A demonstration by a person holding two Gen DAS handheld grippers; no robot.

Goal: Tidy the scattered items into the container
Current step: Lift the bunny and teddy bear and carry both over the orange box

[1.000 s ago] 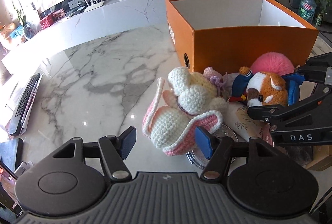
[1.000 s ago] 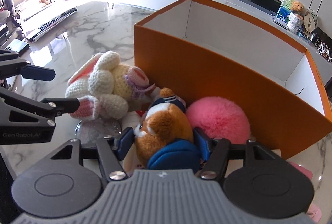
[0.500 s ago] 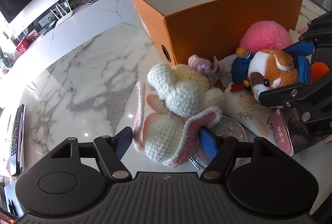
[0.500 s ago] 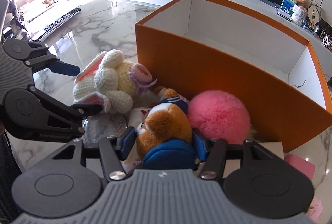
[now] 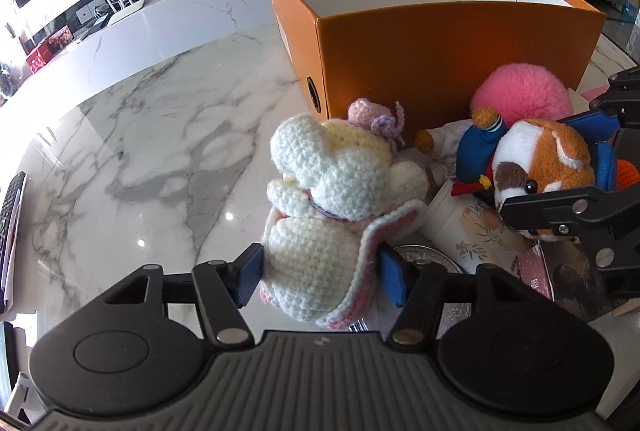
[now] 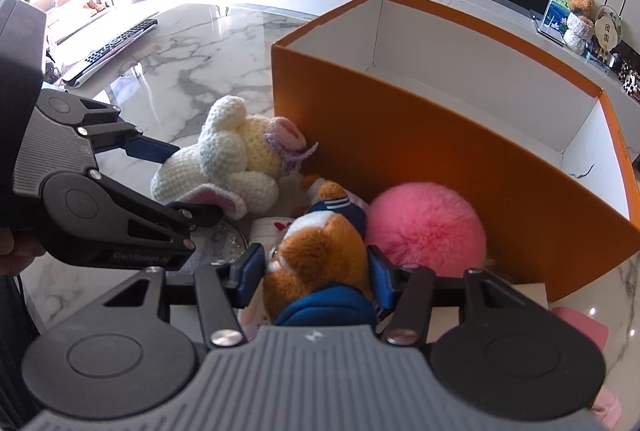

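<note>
Each wrist camera looks steeply down past its own claw, close in (both share the orange box [image 5: 440, 43] and toys).

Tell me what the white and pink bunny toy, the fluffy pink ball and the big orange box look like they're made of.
White and pink bunny toy: crocheted yarn, matte; stitch loops show across it.
Fluffy pink ball: long soft pile, probably synthetic fur; fine hairs fuzz its outline.
Big orange box: looks like rigid cardboard, smooth orange outside, plain white inside, with thin straight walls and sharp folded corners.
</note>
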